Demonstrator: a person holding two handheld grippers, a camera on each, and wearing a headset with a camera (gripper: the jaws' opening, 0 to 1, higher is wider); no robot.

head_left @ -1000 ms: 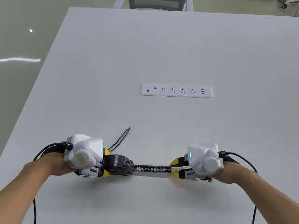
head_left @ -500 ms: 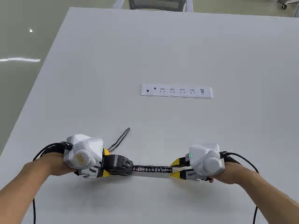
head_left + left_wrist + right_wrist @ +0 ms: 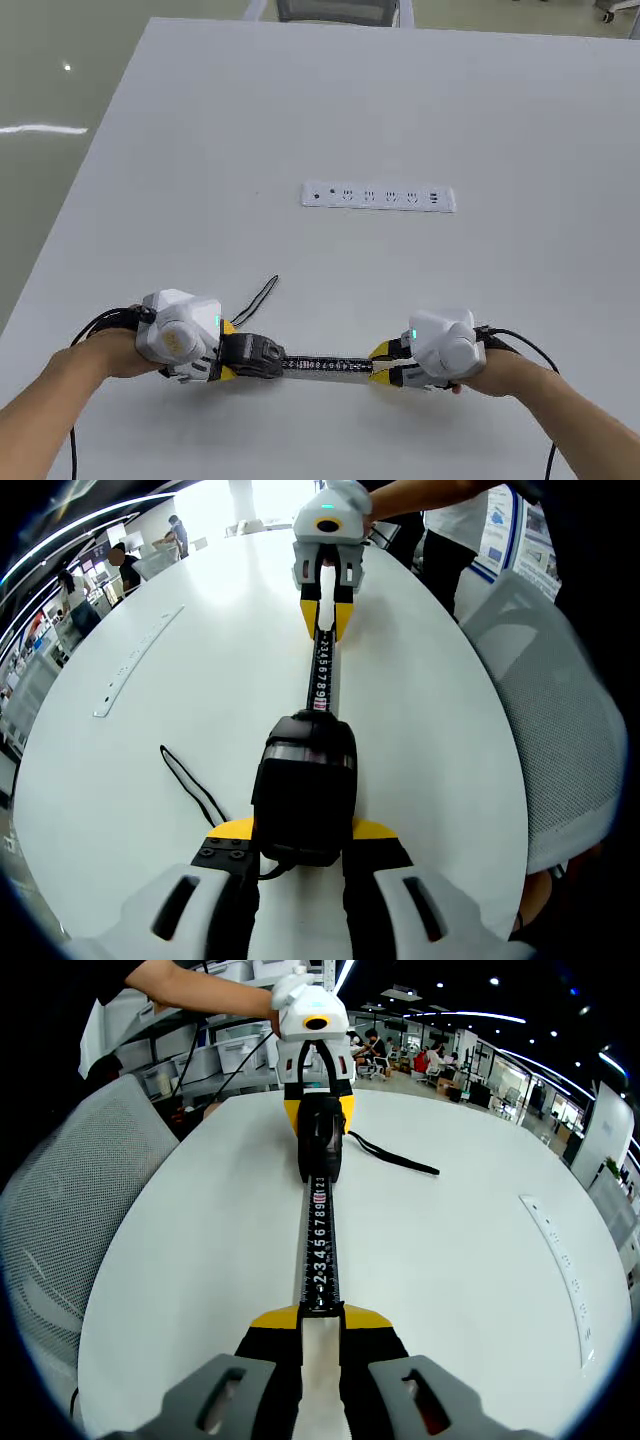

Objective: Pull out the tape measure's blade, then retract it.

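Status from my end. Left tool [image 3: 230,350] is clamped on the tape measure [image 3: 256,354]. Its jaws are closed against the two sides of the black case, and in the left gripper view the yellow tips show on either side of it.

Right tool [image 3: 383,364] is closed on the free end of the blade [image 3: 325,364]. In the right gripper view the blade runs straight into the gap between the yellow tips, and the hook end is hidden in there.

The blade is part-way out and stretched straight between the two tools, roughly level, with the printed scale facing up. I read 1 up to about 12 or 13 before it enters the case mouth. The tools face each other nose to nose along the blade line, well apart.

All of this sits at the near edge of the white tabletop [image 3: 300,110], low over the surface. I can't tell whether the case or the blade actually touches it.

A black wrist strap [image 3: 257,297] comes off the case and lies loose on the tabletop, running toward the far side. A white power strip [image 3: 378,195] lies flat further out, mid-tabletop, well apart from the tape measure. A grey mesh chair [image 3: 70,1210] stands beside the near edge of the tabletop.
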